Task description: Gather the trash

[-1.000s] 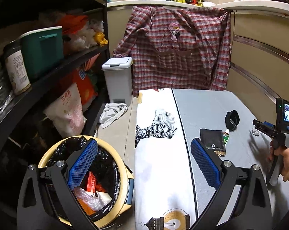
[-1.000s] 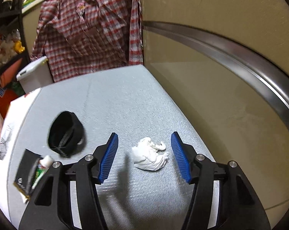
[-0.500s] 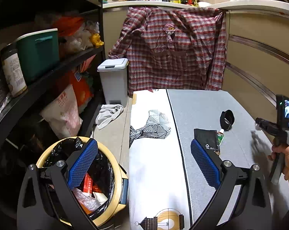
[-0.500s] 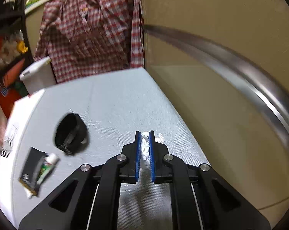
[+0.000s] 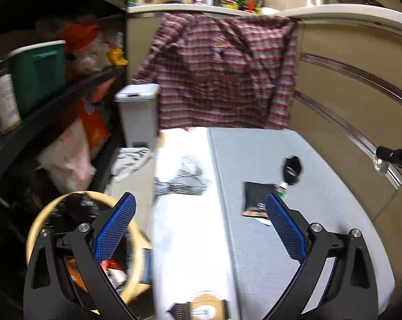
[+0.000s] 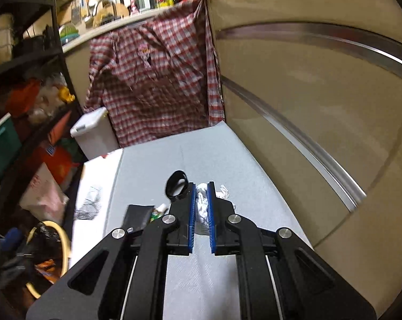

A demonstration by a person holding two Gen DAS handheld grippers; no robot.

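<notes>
Trash, in the form of a crumpled white tissue (image 6: 202,208), is seen in the right wrist view pinched between the blue pads (image 6: 191,213) of the right hand-held gripper (image 6: 201,214), whose jaws are drawn narrow around it; whether the wad is clear of the grey counter (image 6: 201,274) or touching it cannot be told. A loose tail of the tissue sticks out just right of the pads. Beside the gripper on the counter lie a black band (image 6: 176,188), a black packet (image 6: 137,217) and a small tube (image 6: 158,210), and the lined bin (image 6: 50,256) is visible low at the left, well apart from the tissue. The tissue is judged very light, soft and easily crushed, so a hold across the thick middle of the wad is wanted, since a grip on a loose tail could tear or slip. In the left wrist view, which is blurred, the left hand-held gripper (image 5: 201,229) is held wide with nothing between its pads, above the white sheet (image 5: 185,229) at the counter's edge. The bin (image 5: 41,221) sits just left of it on the floor, with wrappers inside. The packet (image 5: 254,197), tube (image 5: 282,188) and band (image 5: 291,166) are seen on the grey counter (image 5: 254,146) ahead, and at the far right edge the tissue (image 5: 381,161) shows at the tip of the other gripper.
</notes>
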